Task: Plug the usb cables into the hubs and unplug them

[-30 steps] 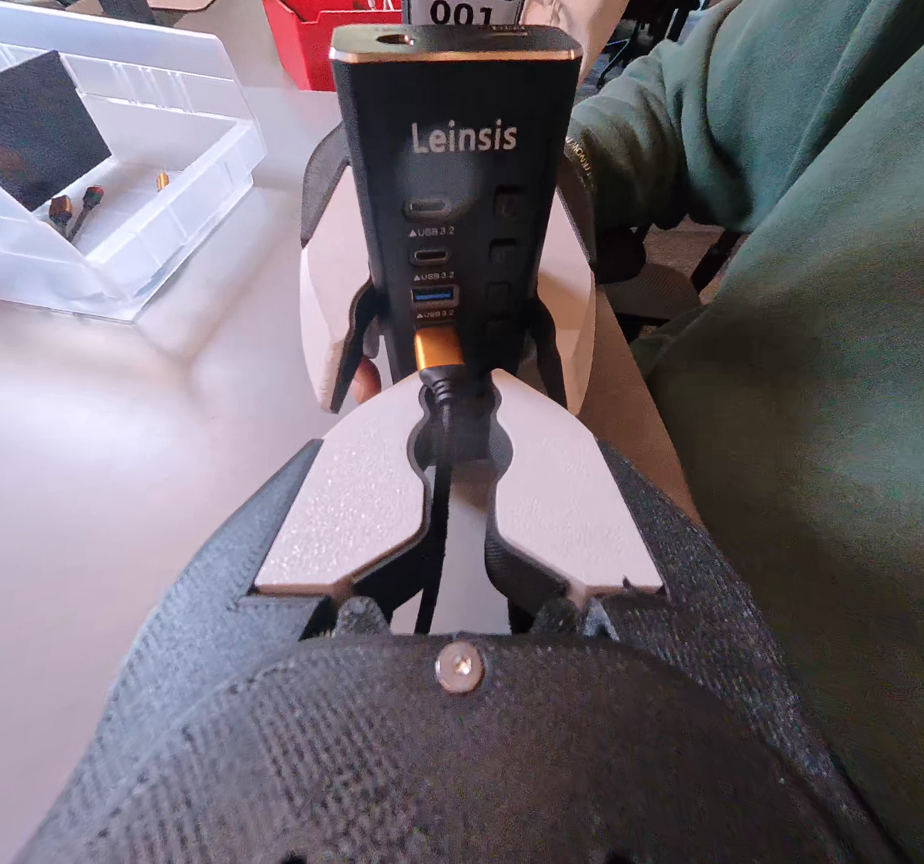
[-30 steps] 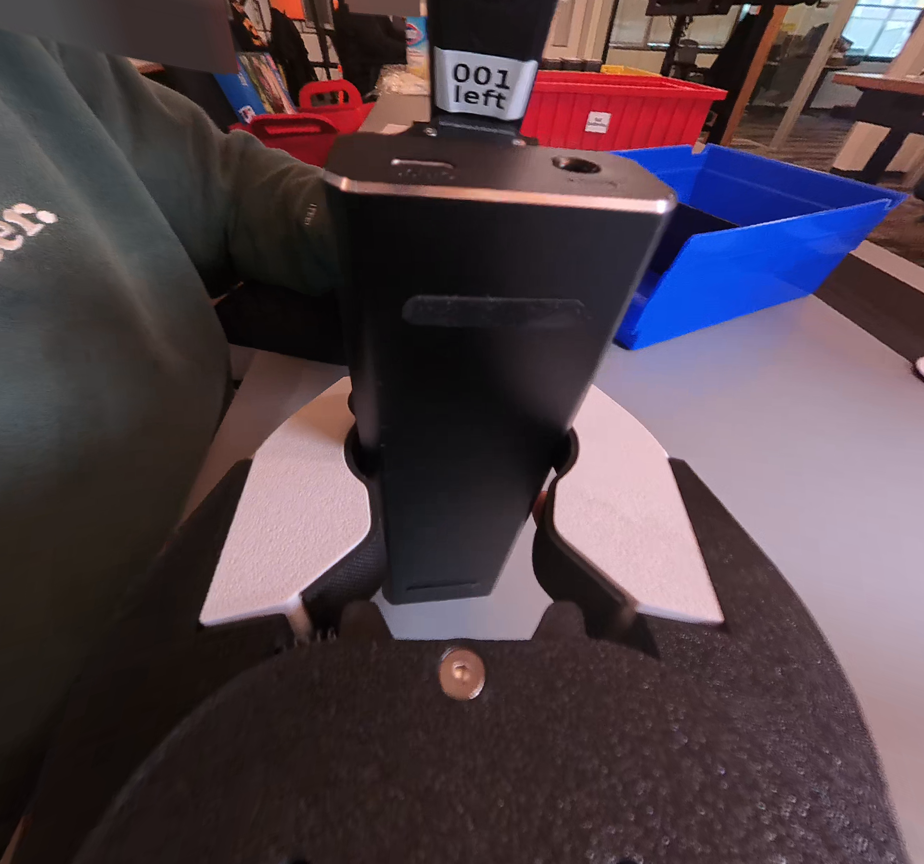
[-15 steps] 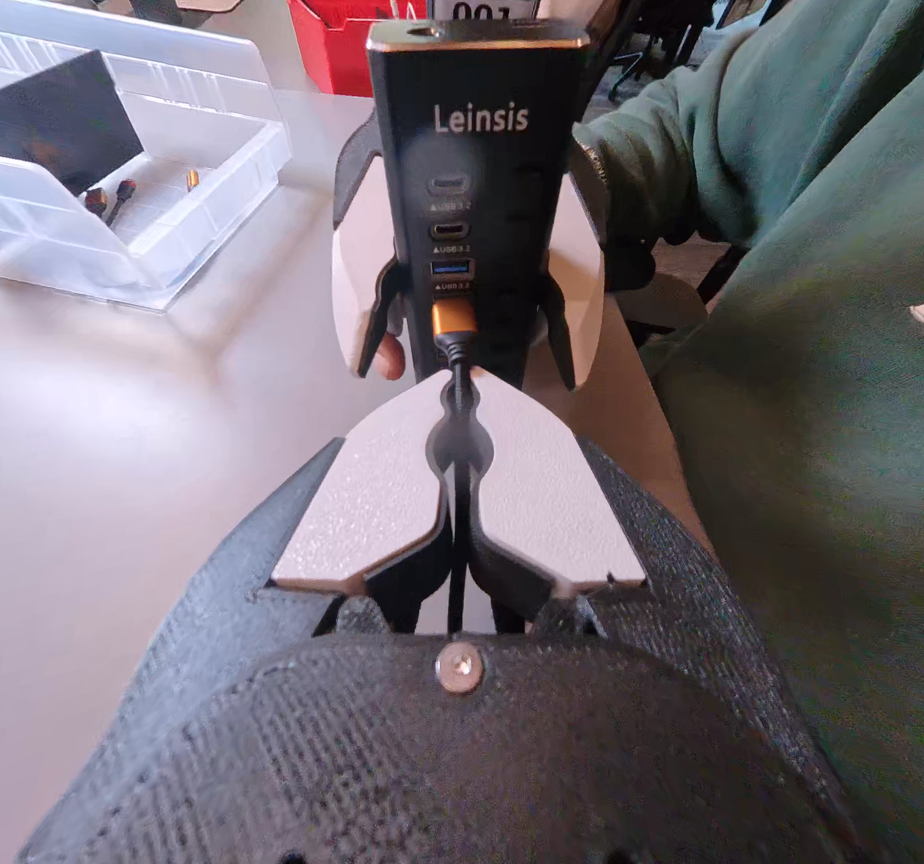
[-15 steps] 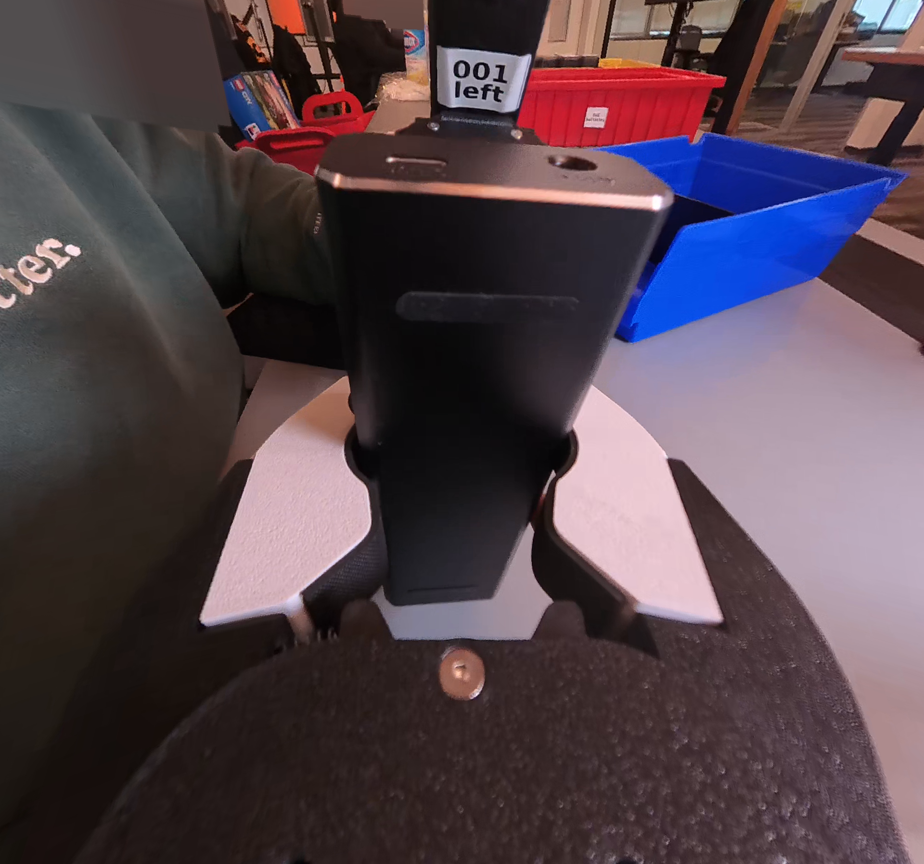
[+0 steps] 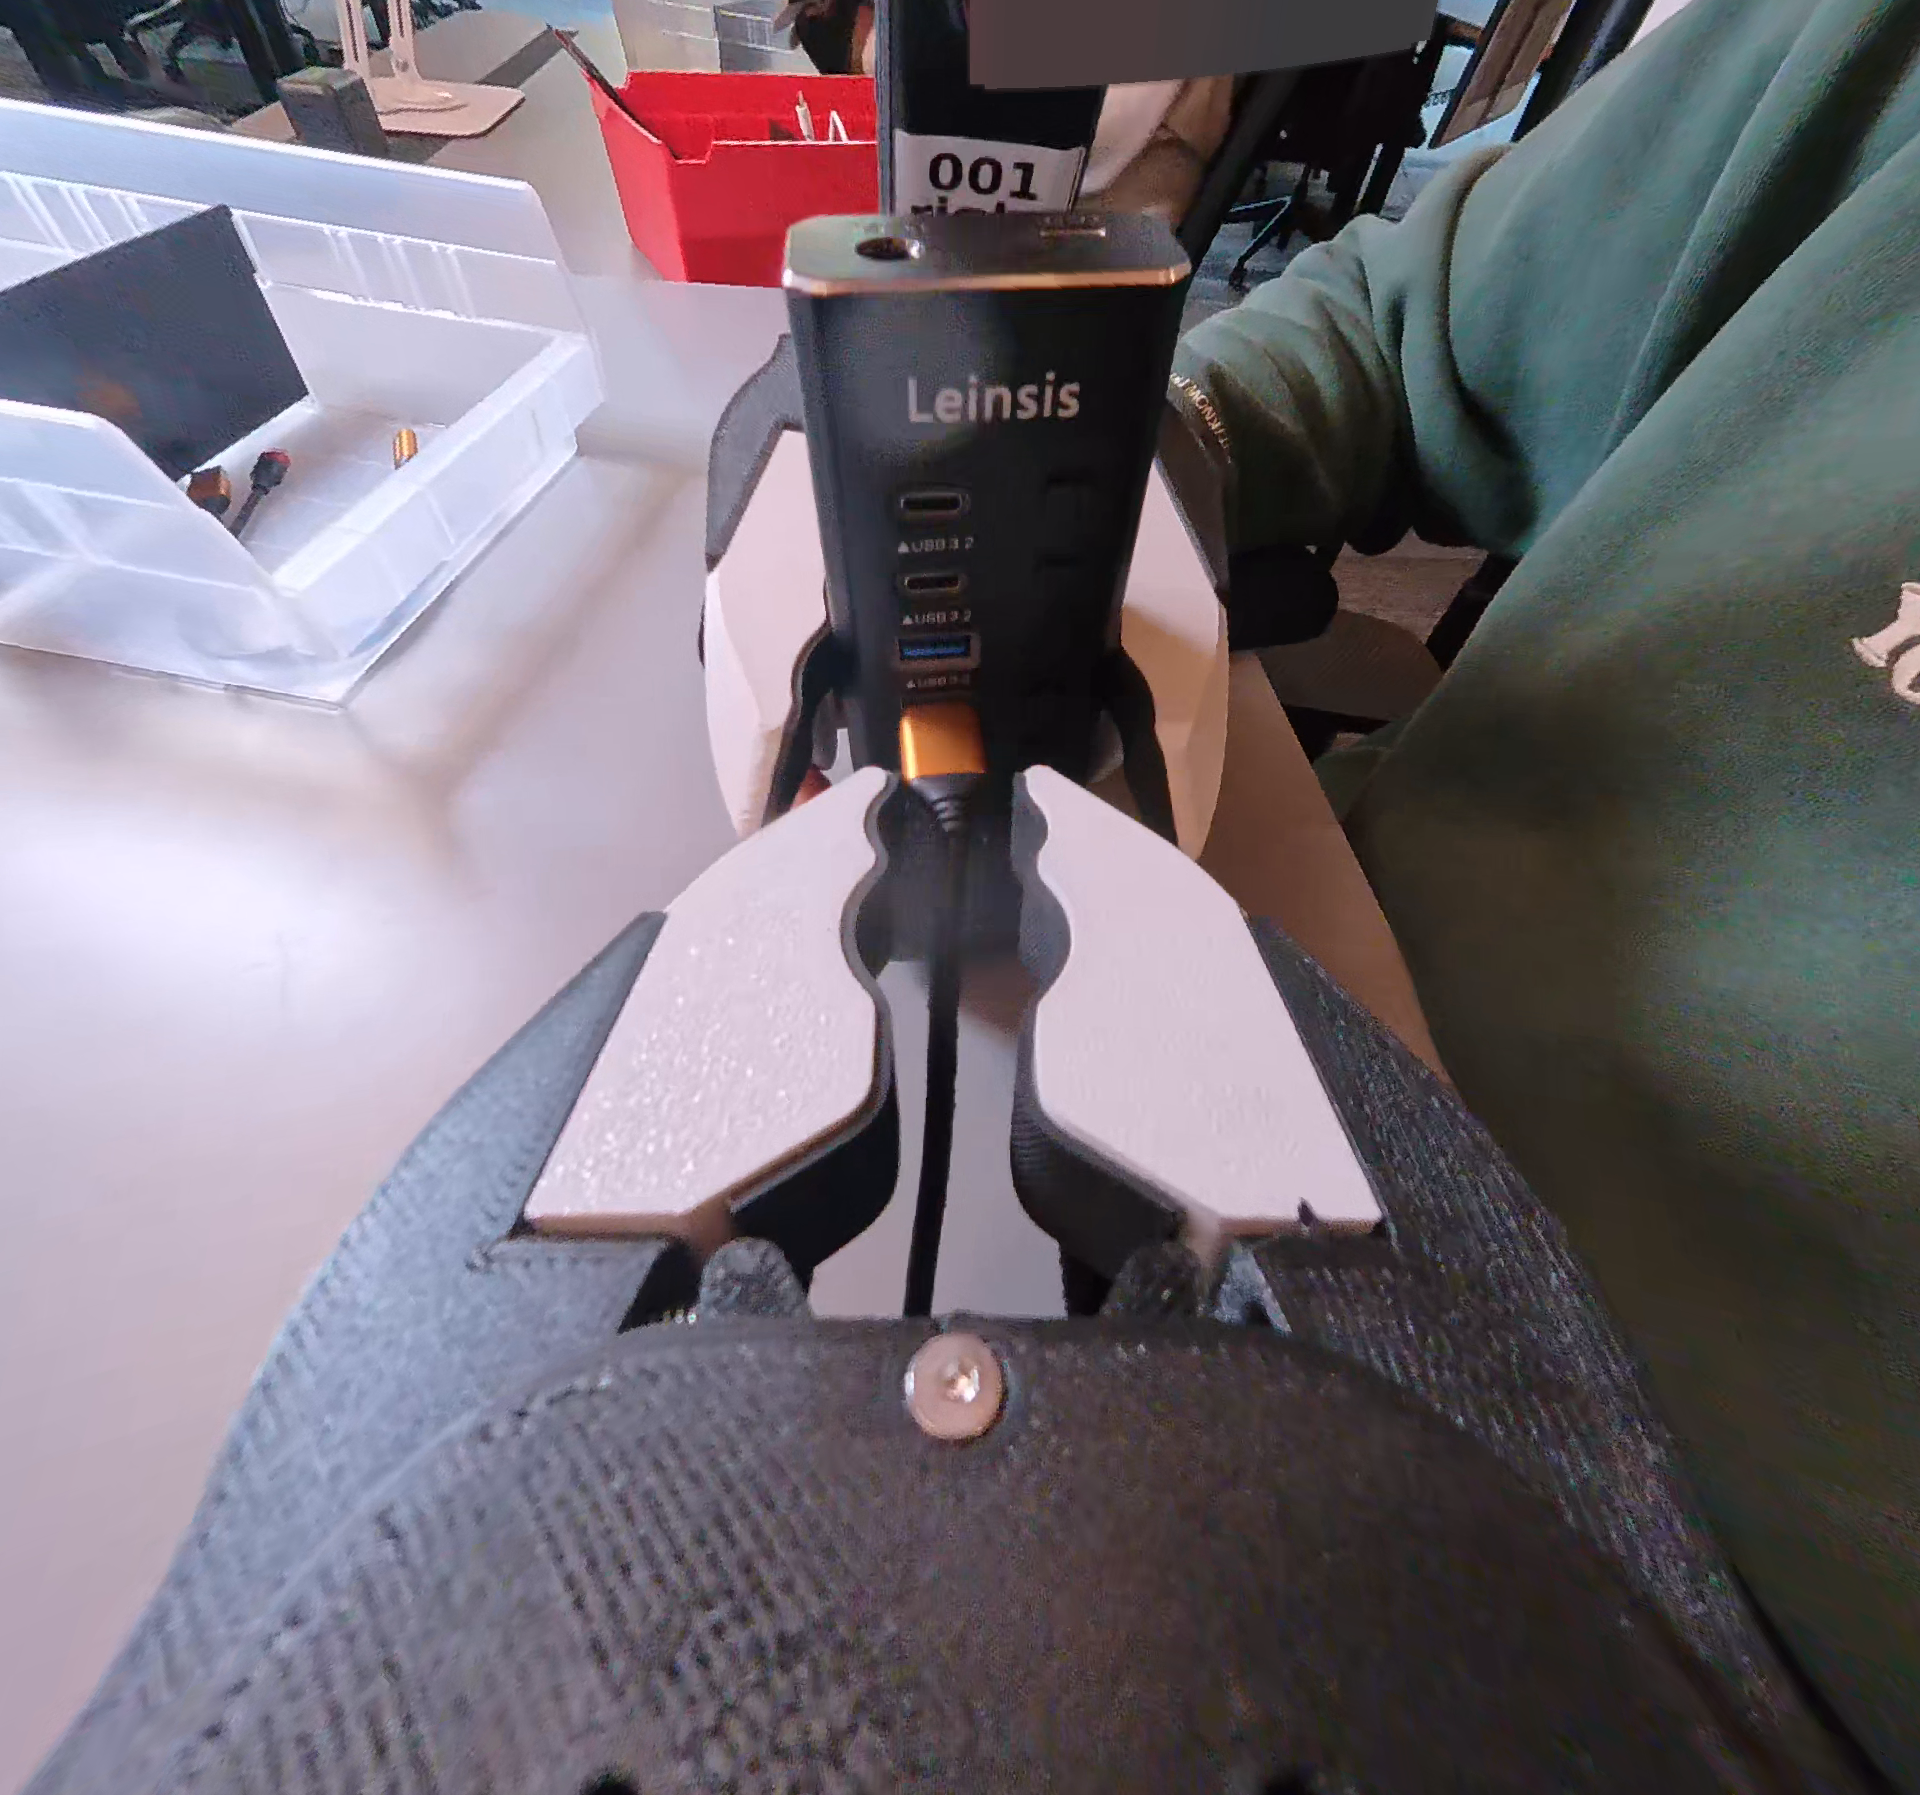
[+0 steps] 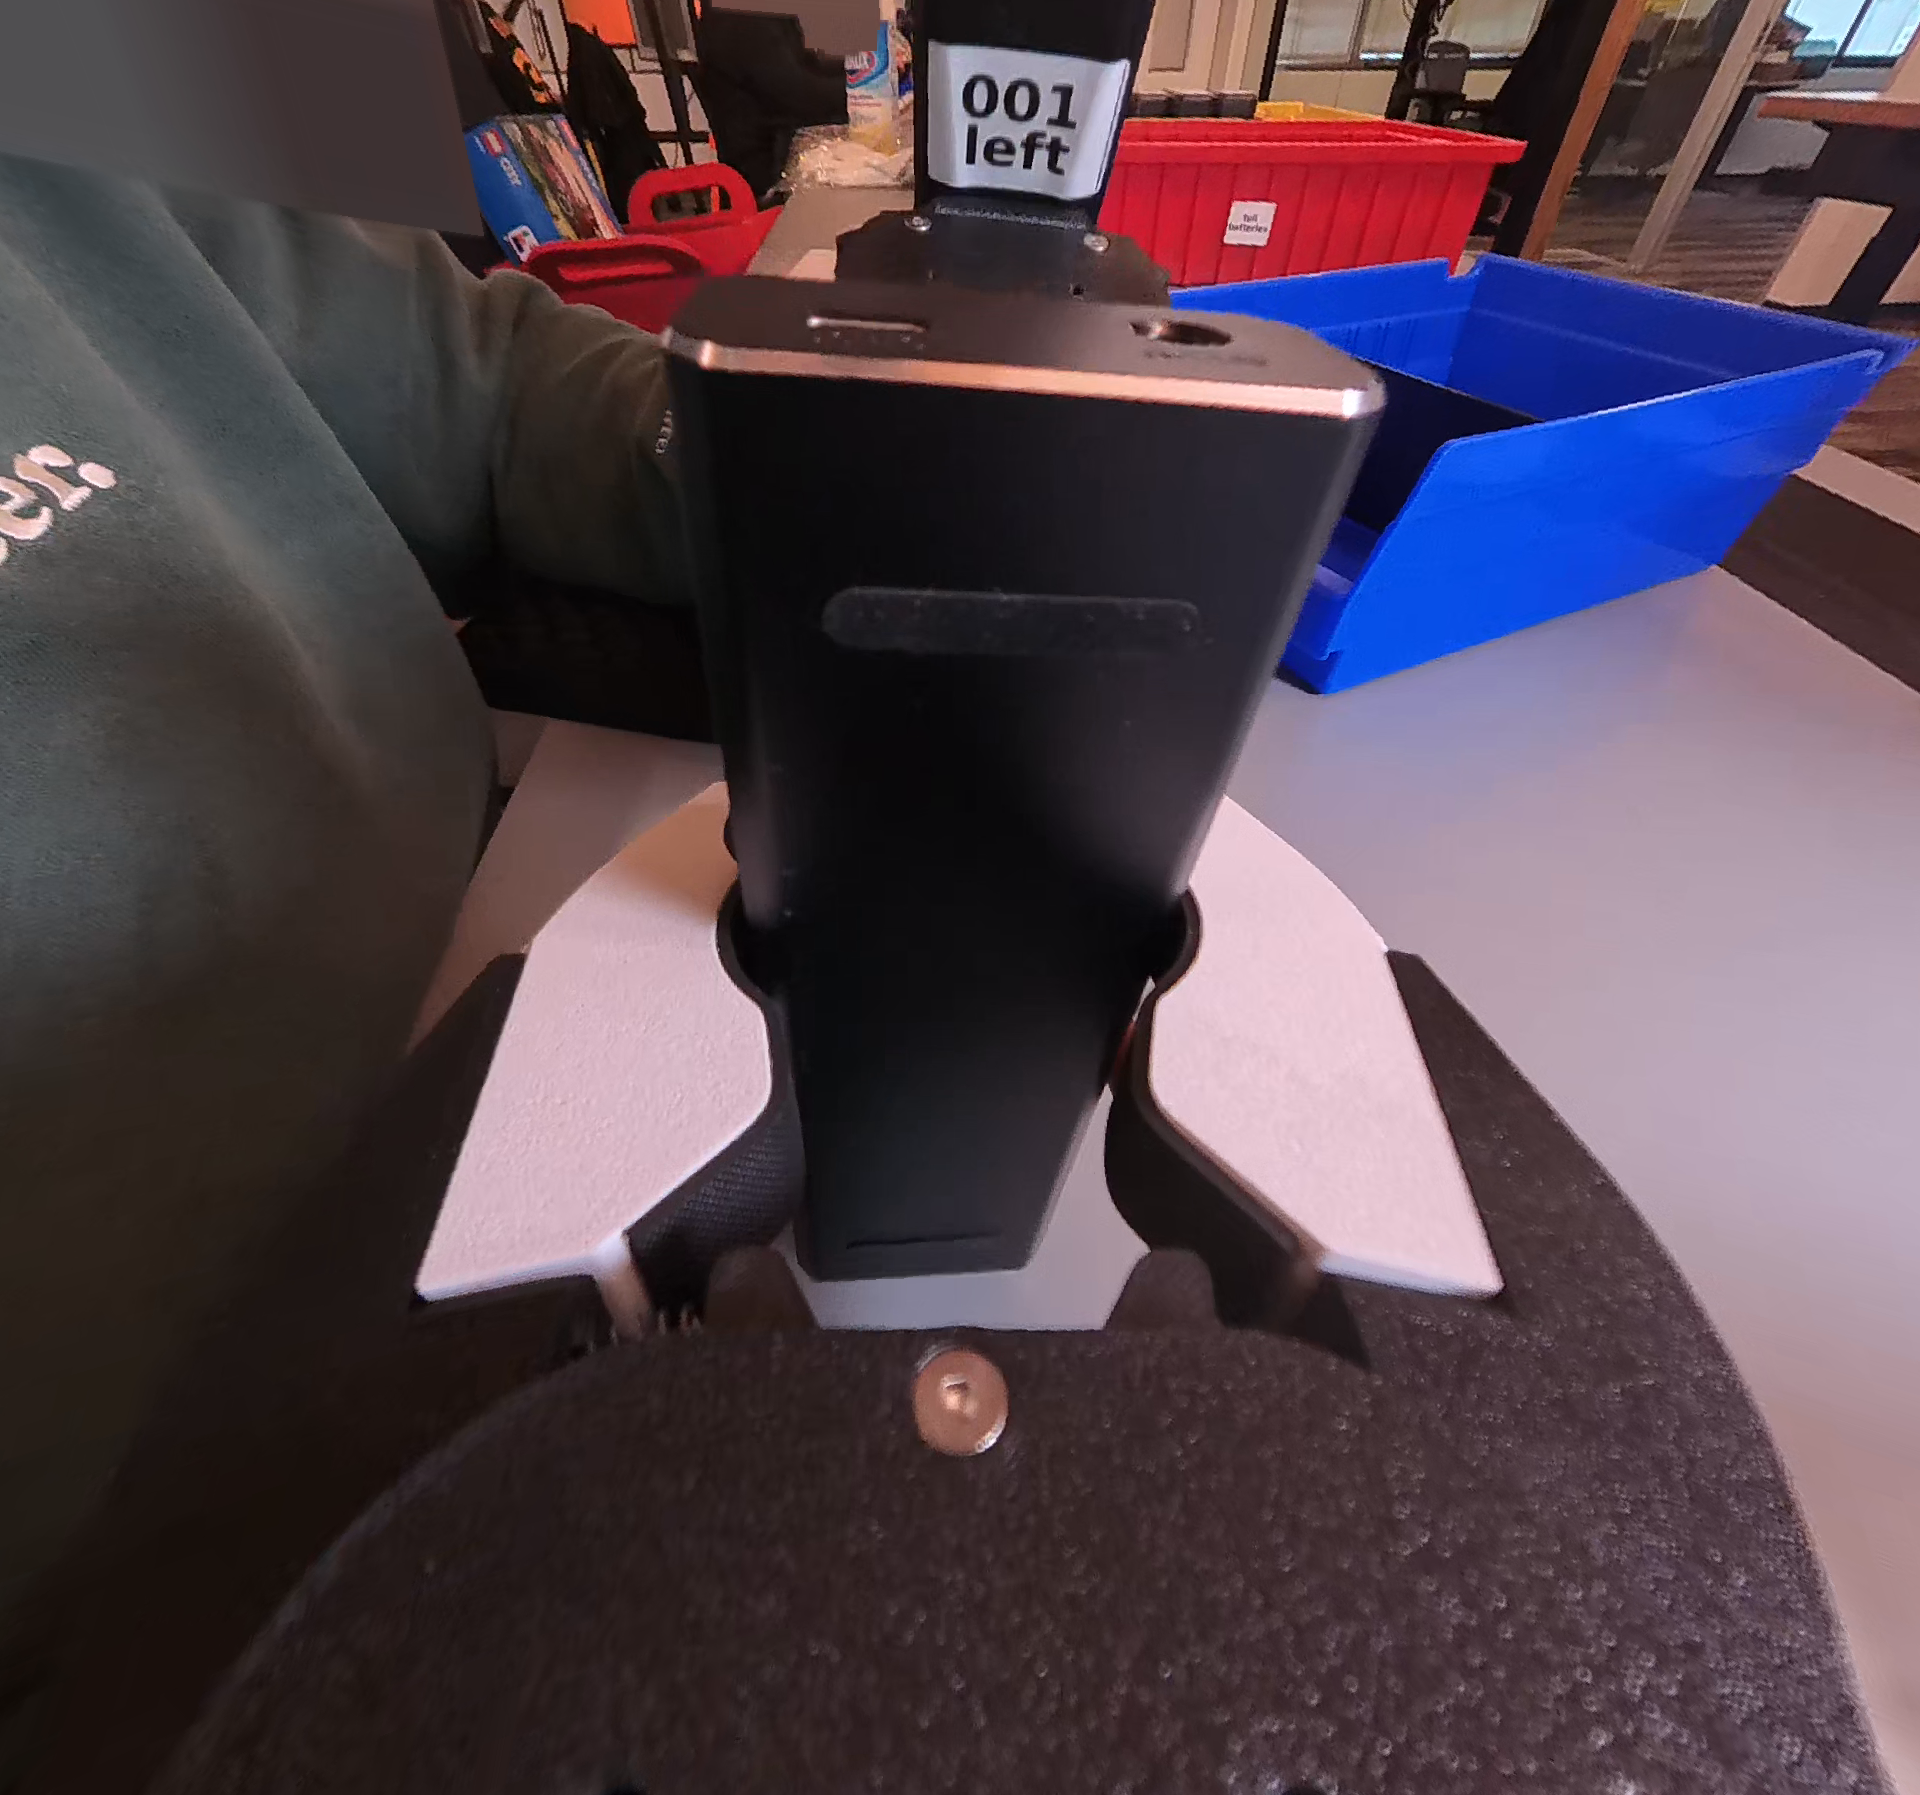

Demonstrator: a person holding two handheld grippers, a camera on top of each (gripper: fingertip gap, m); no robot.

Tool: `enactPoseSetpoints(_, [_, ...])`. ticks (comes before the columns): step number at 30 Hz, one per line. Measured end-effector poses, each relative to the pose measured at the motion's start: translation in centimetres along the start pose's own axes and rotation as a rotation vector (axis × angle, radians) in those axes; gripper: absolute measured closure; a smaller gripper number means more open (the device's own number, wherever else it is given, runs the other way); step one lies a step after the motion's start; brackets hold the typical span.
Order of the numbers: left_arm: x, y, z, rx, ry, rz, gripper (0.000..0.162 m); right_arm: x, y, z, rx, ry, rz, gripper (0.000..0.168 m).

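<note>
two grippers (image 5: 954,800) (image 6: 961,924) tip-to-tip, hub (image 6: 997,758) between

A pale grey table (image 5: 260,966) carries the items; its surface is smooth and glossy. On it, at the far left in the left wrist view, lies a clear plastic tray (image 5: 436,457), holding a black slab (image 5: 145,343) and a few small orange-tipped connectors (image 5: 213,490). In the right wrist view a blue bin (image 6: 1558,488) rests on the table's far right part, open side up.
</note>
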State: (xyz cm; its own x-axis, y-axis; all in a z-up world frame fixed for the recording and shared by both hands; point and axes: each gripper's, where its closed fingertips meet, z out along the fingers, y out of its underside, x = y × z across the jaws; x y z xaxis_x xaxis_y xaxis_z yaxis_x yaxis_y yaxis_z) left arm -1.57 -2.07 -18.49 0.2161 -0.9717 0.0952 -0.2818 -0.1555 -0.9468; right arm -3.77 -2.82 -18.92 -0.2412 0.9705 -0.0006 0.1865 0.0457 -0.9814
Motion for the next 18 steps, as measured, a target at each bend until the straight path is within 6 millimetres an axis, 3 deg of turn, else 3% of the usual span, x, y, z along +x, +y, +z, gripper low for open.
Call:
enactPoseSetpoints(8, [-0.4,0.4,0.7,-0.048,-0.047,0.008,0.146,0.1,0.7,1.0,-0.068,0.072,-0.083,0.096])
enactPoseSetpoints(18, [0.3,-0.7,-0.6,-0.062,-0.048,0.078,0.145,-0.1,-1.1,1.3,-0.024,0.110,-0.122,0.096])
